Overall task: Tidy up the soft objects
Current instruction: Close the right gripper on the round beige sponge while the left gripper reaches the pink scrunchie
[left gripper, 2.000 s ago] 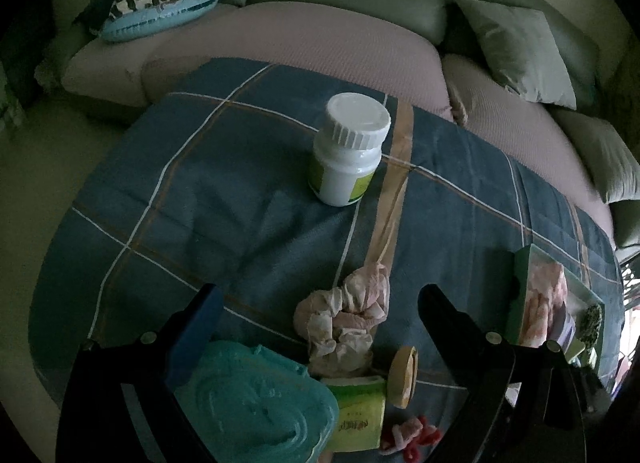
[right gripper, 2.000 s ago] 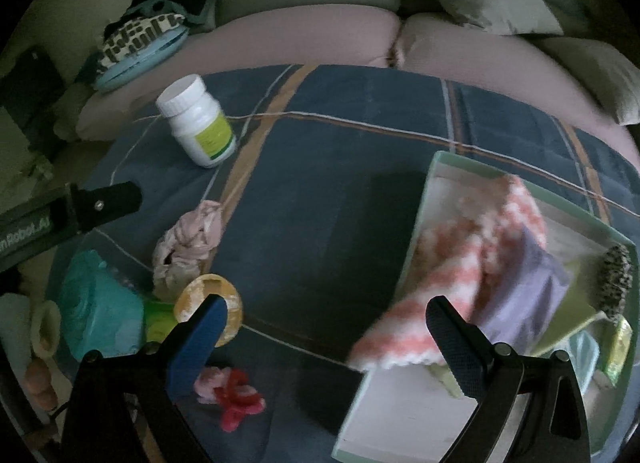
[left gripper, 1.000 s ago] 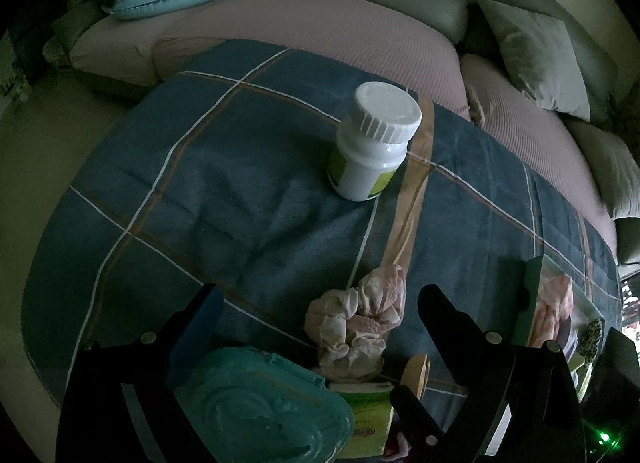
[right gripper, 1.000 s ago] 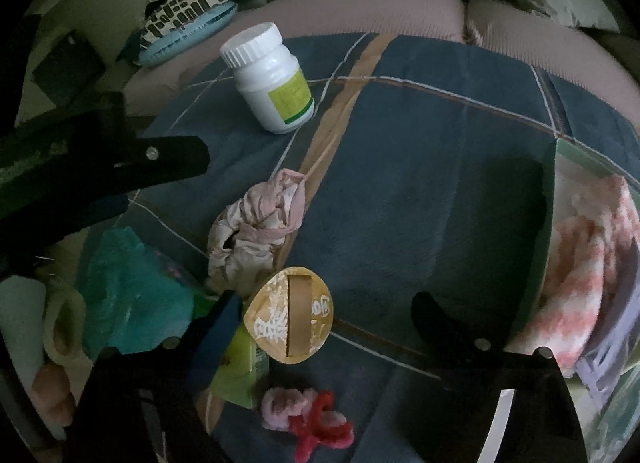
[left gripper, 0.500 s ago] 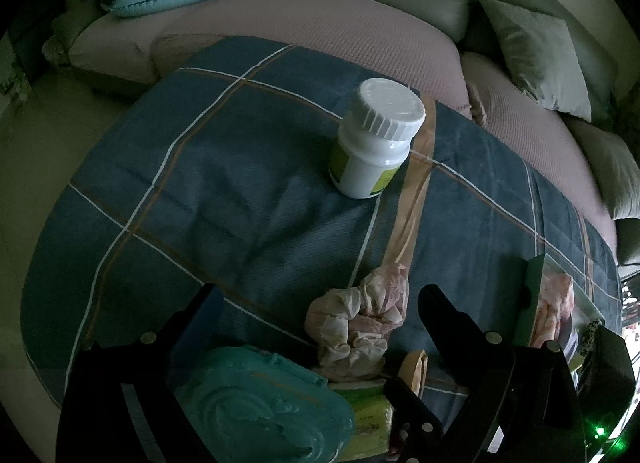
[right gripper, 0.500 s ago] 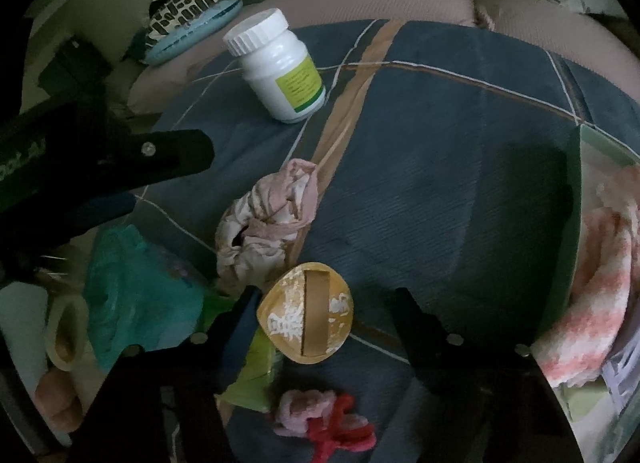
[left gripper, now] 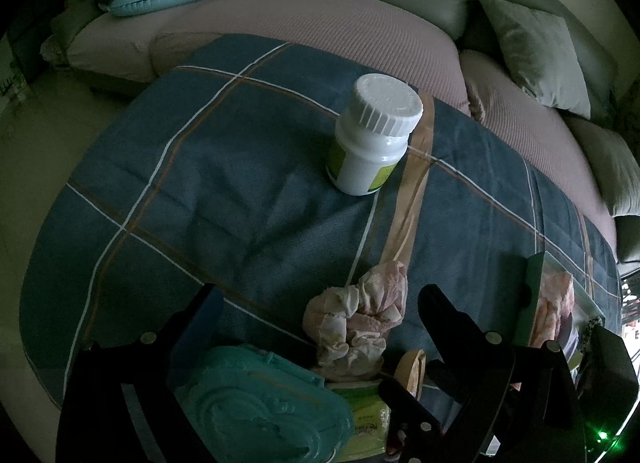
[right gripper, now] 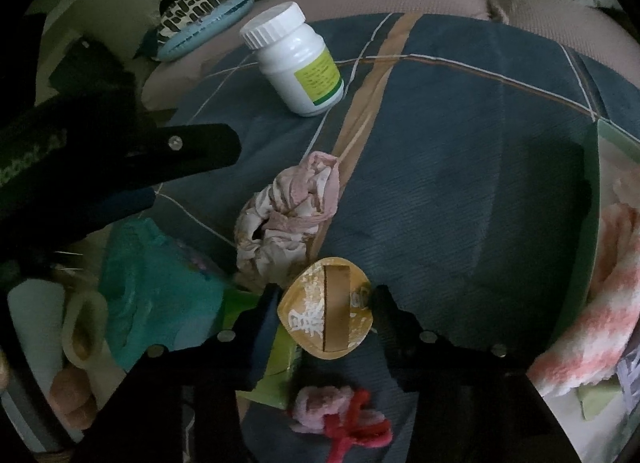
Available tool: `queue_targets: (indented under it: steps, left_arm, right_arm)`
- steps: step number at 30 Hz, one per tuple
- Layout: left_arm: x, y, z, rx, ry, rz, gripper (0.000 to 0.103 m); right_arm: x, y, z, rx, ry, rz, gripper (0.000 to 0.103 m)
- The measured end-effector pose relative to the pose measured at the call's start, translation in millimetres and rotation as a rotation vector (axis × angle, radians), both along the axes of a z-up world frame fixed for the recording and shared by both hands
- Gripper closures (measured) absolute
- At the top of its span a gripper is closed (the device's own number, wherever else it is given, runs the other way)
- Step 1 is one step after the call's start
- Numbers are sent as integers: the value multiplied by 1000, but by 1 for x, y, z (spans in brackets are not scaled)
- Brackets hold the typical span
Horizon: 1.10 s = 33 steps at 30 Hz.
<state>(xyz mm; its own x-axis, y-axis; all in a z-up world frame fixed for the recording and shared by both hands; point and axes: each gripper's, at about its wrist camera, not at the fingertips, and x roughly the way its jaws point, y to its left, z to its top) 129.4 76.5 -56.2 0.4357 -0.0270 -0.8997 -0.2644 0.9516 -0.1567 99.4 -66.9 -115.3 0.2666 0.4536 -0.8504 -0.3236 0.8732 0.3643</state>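
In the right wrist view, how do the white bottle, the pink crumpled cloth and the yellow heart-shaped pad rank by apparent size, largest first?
1. Pink crumpled cloth.
2. White bottle and yellow heart-shaped pad look about alike; the pad lies nearer the camera, so I leave them unranked.

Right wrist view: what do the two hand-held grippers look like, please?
The right gripper has two black angular fingers with silver screws and one blue pad. The left gripper looks the same, with white lettering on its body. The right jaws have just been closing, with the golden heart-shaped sachet between them.
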Motion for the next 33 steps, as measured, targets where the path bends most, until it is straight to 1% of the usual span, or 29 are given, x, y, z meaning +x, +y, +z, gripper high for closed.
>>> queue_targets:
  steps: [4,9,13,15,22,24,29,33]
  left_arm:
    - [0,0,0,1,1,-1,5]
    - [-1,0,0,1,-2,2,5]
    - [0,-1,-2,2,3,-1,5]
    - [1,-1,-1,-2,2,-3,5]
    - [-1,0,-3,-8,4,-1,5]
    - [-1,1,-3,-8,3,-1,5]
    - [1,0,-4,-6,6,-8,5]
    - [2,-5,-4,-2,9,-19,5]
  right_arm:
    - [0,-3,1,12,3,-2,57]
    - [2,-5,4,26,-1,-4,64]
    - [2,-8,5,41,2,-5,67]
    - [2,-10,7,48,0,-6,71]
    - [0,-18,15,62,-13,-17,79]
    - [-1,-23,18,64,-22,-22,84]
    - [-3,-34,22,64,-36,-41,89]
    - [0,-42,23,67,-39,-62,89]
